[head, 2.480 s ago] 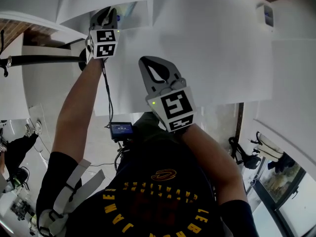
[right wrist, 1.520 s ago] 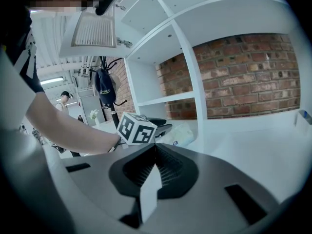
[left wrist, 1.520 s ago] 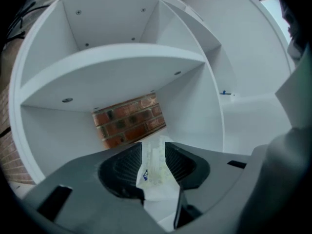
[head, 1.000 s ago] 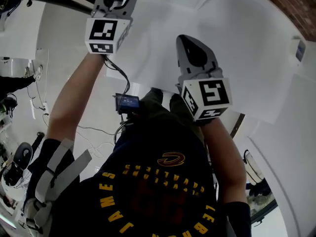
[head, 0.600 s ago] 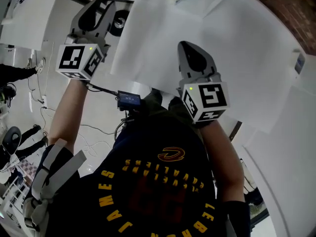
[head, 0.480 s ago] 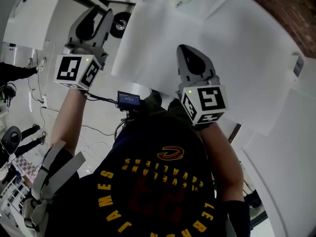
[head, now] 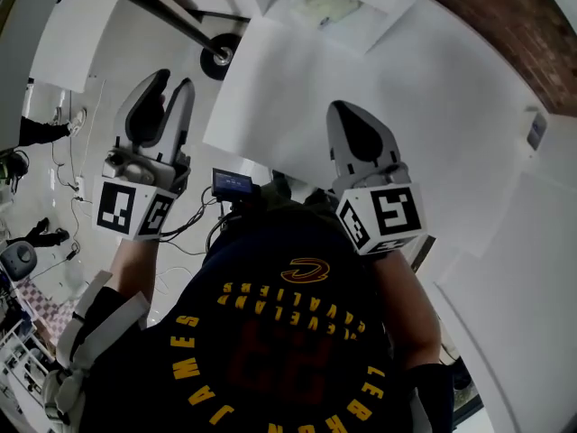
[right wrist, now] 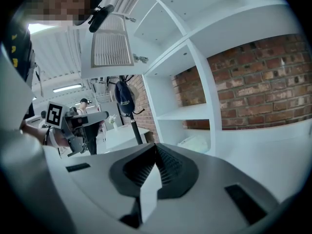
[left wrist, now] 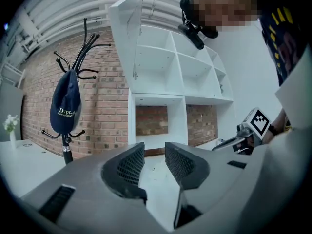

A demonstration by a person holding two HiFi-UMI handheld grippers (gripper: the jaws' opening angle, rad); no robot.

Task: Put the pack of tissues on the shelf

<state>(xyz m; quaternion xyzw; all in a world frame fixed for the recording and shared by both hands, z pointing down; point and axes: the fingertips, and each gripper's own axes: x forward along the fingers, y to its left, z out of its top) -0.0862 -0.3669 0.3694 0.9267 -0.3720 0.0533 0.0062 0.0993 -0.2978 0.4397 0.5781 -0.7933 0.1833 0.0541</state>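
While the pack of tissues (right wrist: 195,142) appears to lie already in a lower bay of the white shelf unit (right wrist: 187,113), both tongs are empty: left tongs (left wrist: 153,152) slightly parted, right tongs (right wrist: 156,147) pressed together. Risk: a careless swing could clip the shelf edge and nudge the pack. Nearby: coat stand (left wrist: 65,147) bearing a dark cap (left wrist: 68,106); a bystander (right wrist: 85,106). Nothing visibly blocks the bay.

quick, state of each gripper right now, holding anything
Left gripper: open, nothing between its jaws.
Right gripper: shut, holding nothing.
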